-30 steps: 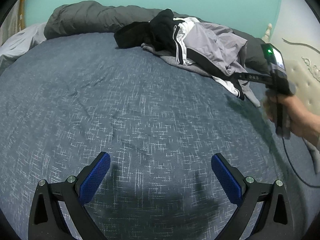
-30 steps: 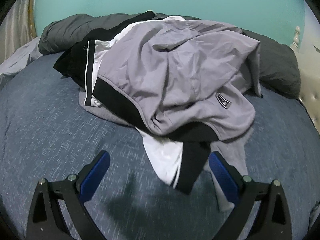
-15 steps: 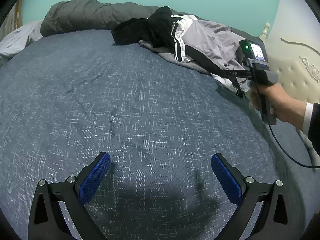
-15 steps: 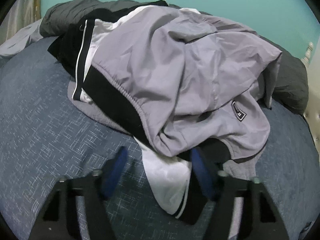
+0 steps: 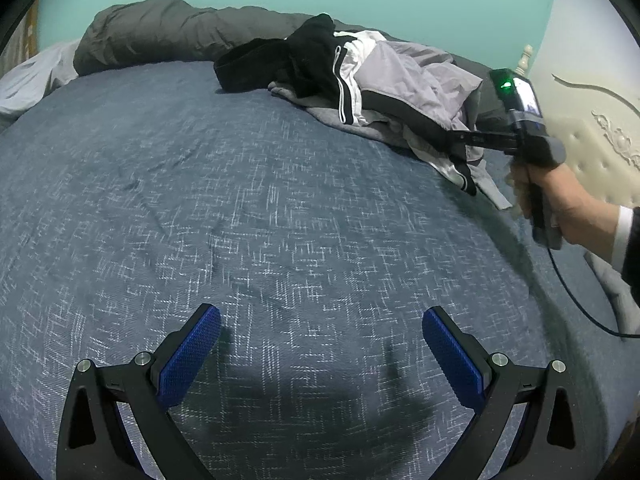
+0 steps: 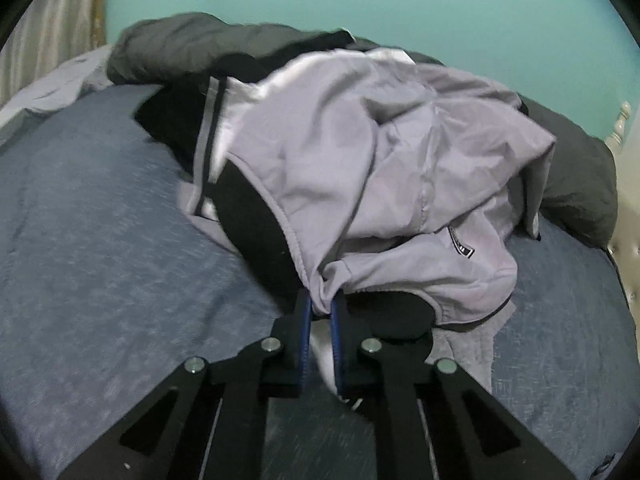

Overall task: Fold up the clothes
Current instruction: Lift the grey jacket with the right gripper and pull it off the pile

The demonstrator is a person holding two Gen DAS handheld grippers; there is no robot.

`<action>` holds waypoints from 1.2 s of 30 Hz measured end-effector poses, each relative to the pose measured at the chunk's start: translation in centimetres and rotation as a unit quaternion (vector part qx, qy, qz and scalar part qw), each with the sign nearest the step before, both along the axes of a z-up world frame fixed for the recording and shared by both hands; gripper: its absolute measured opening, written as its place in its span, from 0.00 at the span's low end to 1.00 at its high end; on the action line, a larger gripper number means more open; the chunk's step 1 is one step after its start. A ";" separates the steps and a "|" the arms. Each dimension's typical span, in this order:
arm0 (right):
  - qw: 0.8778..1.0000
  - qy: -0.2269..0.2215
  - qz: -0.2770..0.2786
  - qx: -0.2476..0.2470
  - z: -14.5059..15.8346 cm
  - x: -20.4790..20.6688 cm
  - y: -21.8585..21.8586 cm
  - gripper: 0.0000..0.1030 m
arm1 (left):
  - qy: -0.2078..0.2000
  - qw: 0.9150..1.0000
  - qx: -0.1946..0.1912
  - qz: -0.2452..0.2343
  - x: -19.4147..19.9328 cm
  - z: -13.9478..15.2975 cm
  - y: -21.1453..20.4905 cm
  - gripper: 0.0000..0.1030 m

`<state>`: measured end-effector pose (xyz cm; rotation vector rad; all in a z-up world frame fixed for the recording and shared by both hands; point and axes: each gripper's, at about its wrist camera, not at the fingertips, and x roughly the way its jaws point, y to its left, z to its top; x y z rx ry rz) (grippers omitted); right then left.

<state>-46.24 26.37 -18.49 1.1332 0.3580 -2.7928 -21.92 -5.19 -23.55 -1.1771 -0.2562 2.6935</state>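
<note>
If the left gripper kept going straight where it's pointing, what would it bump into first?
Probably the blue bedspread. The left gripper is open, angled down at bare cover; the clothes pile lies farther off to the right.

Clothes pile (image 5: pixel 384 92) lies on the bed (image 5: pixel 240 208), upper right of the left wrist frame, duvet (image 5: pixel 168 32) behind it, pillow (image 5: pixel 32 80) far left. Right gripper (image 6: pixel 320 312) closing on pile's near edge, lower centre; left gripper (image 5: pixel 320 344) over bare bed, bottom.

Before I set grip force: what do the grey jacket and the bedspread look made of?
Grey jacket: thin, smooth woven synthetic, probably; faint sheen, crisp creases where the closing right gripper pinches its hem. Bedspread: matte, thicker weave, seemingly; white flecks on blue.
</note>
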 end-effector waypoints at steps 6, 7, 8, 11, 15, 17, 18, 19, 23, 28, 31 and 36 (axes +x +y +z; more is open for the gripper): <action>0.999 0.011 0.028 -0.022 3.6 4.6 -1.0 0.08 | 0.011 1.000 0.001 -0.006 0.3 1.0 0.2 1.00; 0.999 0.013 0.030 -0.024 4.1 5.4 -1.1 0.08 | 0.013 1.000 0.002 -0.007 0.4 1.1 0.3 1.00; 0.999 0.014 0.032 -0.026 4.7 6.3 -1.2 0.08 | 0.015 1.000 0.003 -0.007 0.5 1.3 0.4 1.00; 0.999 0.019 0.035 -0.035 6.2 9.1 -1.5 0.08 | 0.022 1.000 0.005 -0.008 0.8 1.9 0.7 1.00; 0.998 0.025 0.037 -0.042 8.0 12.3 -1.5 0.07 | 0.032 0.999 0.006 -0.019 1.3 2.8 1.1 1.00; 0.998 0.028 0.039 -0.048 8.8 14.2 -1.3 0.07 | 0.033 0.999 0.012 -0.025 1.6 3.1 1.2 1.00; 0.997 0.029 0.041 -0.051 9.1 15.0 -1.3 0.07 | 0.035 0.999 0.013 -0.027 1.7 3.2 1.4 1.00; 0.997 0.030 0.045 -0.052 9.6 16.0 -1.4 0.07 | 0.036 0.999 0.013 -0.029 1.9 3.4 1.5 1.00; 0.996 0.036 0.052 -0.062 11.0 19.4 -1.7 0.07 | 0.038 0.998 0.015 -0.039 2.7 4.0 2.0 1.00; 0.994 0.044 0.055 -0.079 12.4 23.3 -1.9 0.07 | 0.043 0.998 0.025 -0.047 4.5 5.3 2.5 1.00; 0.994 0.046 0.059 -0.086 12.9 25.7 -2.3 0.07 | 0.042 0.997 0.037 -0.047 5.5 6.2 2.5 1.00; 0.991 0.053 0.071 -0.097 14.1 29.4 -3.1 0.07 | 0.055 0.997 0.036 -0.048 7.3 8.2 2.5 1.00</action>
